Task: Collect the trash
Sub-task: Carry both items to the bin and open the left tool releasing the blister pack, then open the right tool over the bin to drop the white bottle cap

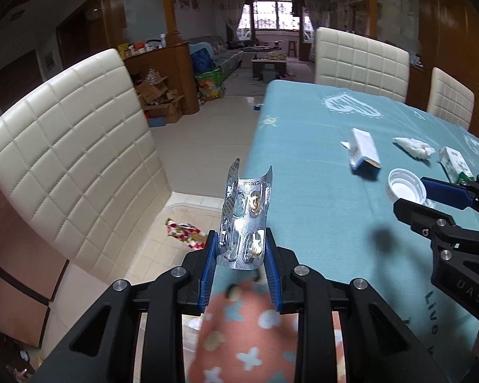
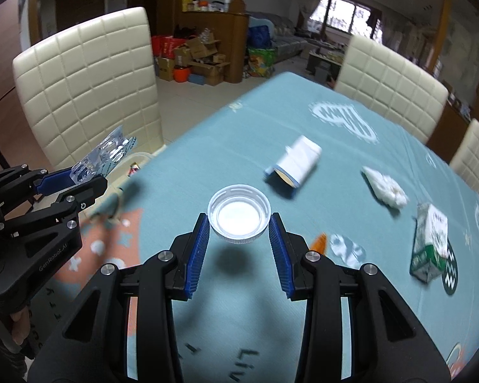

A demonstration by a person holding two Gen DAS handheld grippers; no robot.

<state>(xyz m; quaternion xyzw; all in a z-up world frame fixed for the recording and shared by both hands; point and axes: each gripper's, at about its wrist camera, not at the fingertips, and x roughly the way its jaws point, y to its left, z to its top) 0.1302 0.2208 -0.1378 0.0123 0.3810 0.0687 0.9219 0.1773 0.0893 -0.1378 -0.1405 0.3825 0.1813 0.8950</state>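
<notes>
Left wrist view: my left gripper point(image 1: 241, 255) jaws pinch a pill strip point(image 1: 244, 220) beside the desk point(image 1: 303, 159) edge, over the floor bin point(image 1: 188, 206); my right gripper point(image 2: 239, 228) clamps a white cap point(image 2: 239, 218). Two boxes point(image 2: 298, 164) and a tissue point(image 2: 384, 186) remain.

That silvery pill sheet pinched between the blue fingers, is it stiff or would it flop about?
The blister pack probably bends easily: it already curls where the left gripper squeezes it. Yet it stands upright above the fingers, so likely springy, not limp. It looks thin, with most pockets seemingly empty, so probably very light.
</notes>
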